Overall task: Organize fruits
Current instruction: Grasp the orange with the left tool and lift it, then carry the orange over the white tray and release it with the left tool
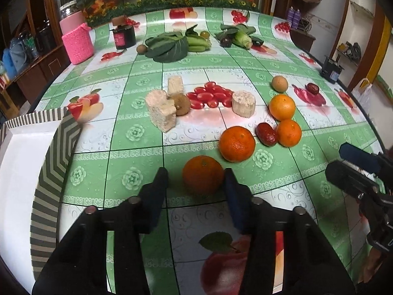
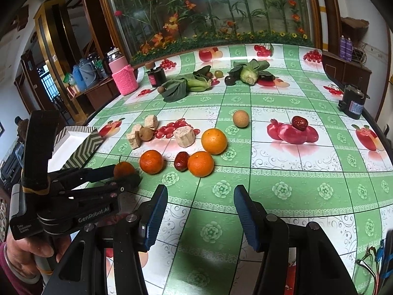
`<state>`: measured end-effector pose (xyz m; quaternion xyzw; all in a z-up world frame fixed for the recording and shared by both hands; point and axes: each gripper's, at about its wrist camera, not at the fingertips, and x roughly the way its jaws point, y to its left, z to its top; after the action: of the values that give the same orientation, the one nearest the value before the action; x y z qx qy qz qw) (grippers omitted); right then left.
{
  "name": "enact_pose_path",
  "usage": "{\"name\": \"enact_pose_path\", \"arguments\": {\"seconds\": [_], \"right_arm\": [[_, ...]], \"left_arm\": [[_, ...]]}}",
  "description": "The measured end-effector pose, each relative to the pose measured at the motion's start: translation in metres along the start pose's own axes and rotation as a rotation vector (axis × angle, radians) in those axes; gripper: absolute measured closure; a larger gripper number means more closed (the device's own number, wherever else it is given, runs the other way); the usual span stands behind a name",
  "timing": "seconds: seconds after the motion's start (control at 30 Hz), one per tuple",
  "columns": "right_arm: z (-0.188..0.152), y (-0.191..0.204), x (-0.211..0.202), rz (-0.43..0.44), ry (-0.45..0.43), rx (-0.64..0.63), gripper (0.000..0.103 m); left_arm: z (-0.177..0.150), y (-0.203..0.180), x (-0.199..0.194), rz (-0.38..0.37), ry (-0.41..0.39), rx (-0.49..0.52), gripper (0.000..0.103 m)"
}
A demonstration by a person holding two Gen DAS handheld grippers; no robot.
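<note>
A small orange (image 1: 202, 174) rests on the tablecloth between the fingers of my left gripper (image 1: 195, 175). The right finger touches its side, while a strip of cloth shows between the left finger and the fruit. Seen from the right wrist, that orange (image 2: 124, 169) sits at the tips of the left gripper (image 2: 127, 174). Three more oranges (image 1: 237, 143) (image 1: 288, 132) (image 1: 282, 107) and a red date (image 1: 266, 134) lie just beyond. My right gripper (image 2: 200, 194) hovers open over bare cloth, nothing between its fingers.
A white box with a striped rim (image 1: 46, 172) stands at the left table edge. Mid-table lie a kiwi (image 1: 181, 104), cherry tomatoes (image 1: 211, 97), pale chunks (image 1: 161, 113), a beige round fruit (image 1: 279, 83) and another date (image 1: 312, 89). Leafy vegetables, a dark jar and a pink-sleeved jar stand farther back.
</note>
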<state>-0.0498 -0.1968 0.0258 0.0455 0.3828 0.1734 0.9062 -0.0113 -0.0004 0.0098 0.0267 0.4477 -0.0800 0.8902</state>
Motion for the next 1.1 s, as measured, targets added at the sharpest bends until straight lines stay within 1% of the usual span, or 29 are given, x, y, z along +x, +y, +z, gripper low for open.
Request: {"name": "enact_pose_path", "arguments": {"seconds": [0.03,0.13,0.23,0.3,0.5,0.57,0.63,0.67,0.7,0.73,0.8,0.9,0.97,1.1], "right_arm": [[0.000,0.001,0.000,0.003,0.000,-0.004,0.047],[0.004,0.009,0.003,0.020,0.010,-0.025,0.047],[0.010,0.023,0.009,0.051,0.024,-0.063,0.047],[0.015,0.034,0.016,0.057,0.035,-0.106,0.047],[0.033,0.059,0.049,0.075,0.093,-0.194,0.050],[0.038,0.067,0.060,0.062,0.114,-0.229,0.055],[0.040,0.073,0.073,0.036,0.138,-0.267,0.057],[0.039,0.075,0.076,0.026,0.148,-0.274,0.059],[0.038,0.076,0.082,0.013,0.171,-0.282,0.067],[0.035,0.076,0.089,0.007,0.201,-0.286,0.069],[0.033,0.074,0.088,0.015,0.176,-0.276,0.072],[0.036,0.073,0.076,0.087,0.145,-0.235,0.072],[0.038,0.081,0.071,0.085,0.130,-0.253,0.072],[0.047,0.102,0.058,0.167,0.114,-0.259,0.072]], "left_arm": [[0.000,0.001,-0.001,-0.002,-0.001,-0.001,0.073],[-0.001,0.007,-0.007,-0.013,0.000,-0.030,0.073],[-0.003,0.014,-0.025,0.004,-0.024,-0.046,0.073],[-0.003,0.022,-0.040,0.002,-0.037,-0.064,0.073],[-0.004,0.048,-0.075,0.012,-0.073,-0.105,0.072],[-0.005,0.059,-0.084,0.012,-0.079,-0.123,0.072],[-0.006,0.067,-0.091,0.019,-0.087,-0.134,0.072],[-0.007,0.071,-0.094,0.020,-0.087,-0.139,0.072],[-0.009,0.076,-0.097,0.019,-0.085,-0.148,0.072],[-0.009,0.079,-0.099,0.017,-0.083,-0.156,0.072],[-0.013,0.089,-0.105,0.013,-0.079,-0.174,0.072],[-0.017,0.100,-0.115,0.041,-0.084,-0.177,0.072],[-0.022,0.109,-0.123,0.055,-0.077,-0.177,0.072],[-0.027,0.137,-0.137,0.089,-0.069,-0.204,0.072]]}}
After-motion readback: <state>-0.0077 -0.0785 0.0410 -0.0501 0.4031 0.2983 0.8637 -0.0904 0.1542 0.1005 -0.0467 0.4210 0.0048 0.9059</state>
